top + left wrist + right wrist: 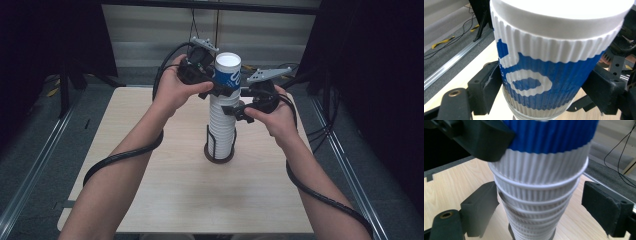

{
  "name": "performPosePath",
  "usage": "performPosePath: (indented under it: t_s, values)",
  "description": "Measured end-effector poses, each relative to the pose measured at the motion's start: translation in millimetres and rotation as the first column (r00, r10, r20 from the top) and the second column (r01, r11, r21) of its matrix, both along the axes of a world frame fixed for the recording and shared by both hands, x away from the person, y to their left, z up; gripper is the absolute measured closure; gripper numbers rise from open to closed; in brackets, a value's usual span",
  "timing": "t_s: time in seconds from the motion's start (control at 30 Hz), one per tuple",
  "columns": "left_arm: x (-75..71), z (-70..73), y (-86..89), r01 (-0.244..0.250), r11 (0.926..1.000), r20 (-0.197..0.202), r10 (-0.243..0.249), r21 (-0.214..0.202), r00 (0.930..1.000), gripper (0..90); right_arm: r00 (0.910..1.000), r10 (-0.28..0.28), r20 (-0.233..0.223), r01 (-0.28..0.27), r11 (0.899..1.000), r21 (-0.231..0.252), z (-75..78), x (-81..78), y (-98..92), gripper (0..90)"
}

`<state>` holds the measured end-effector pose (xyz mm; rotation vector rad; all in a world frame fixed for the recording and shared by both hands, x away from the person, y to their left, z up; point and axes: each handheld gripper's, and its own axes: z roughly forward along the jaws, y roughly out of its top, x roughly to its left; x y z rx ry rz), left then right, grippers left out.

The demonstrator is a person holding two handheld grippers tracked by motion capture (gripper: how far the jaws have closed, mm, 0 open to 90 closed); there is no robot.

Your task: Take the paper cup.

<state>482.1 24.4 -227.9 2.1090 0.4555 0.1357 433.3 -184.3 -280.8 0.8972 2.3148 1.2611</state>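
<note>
A lab recording bay; black curtains [45,30], floor rails [35,165], taped cables [442,41] around one bare table [165,200].

The top cup [228,72] is ribbed white with a blue band carrying white rounded lettering. The stack of cups [223,125] below it is plain ribbed white, in a dark holder [219,155]. The counter [165,195] is pale wood grain. Both grippers' jaws are matte black.
</note>
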Motion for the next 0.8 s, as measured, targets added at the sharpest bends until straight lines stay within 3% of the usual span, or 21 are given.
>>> performPosePath:
  t_s: [0.13,0.33,0.8]
  values:
    - [0.0,0.6,-0.2,0.001,1.0000,-0.002,-0.001,0.005,1.0000,19.4,1.0000,0.001,-0.004,-0.001,0.999,0.038,1.1,1.4,4.4,12.5]
    - [0.5,1.2,1.5,-0.015,0.9999,-0.012,0.015,0.003,0.9998,19.7,1.0000,-0.003,0.000,0.003,1.000,0.014,-3.2,4.3,11.6,14.3]
    - [-1.4,3.9,3.0,-0.032,0.9994,-0.024,0.032,-0.016,0.9992,20.9,0.9999,0.002,0.012,-0.002,1.000,0.026,-5.5,3.2,8.8,14.8]
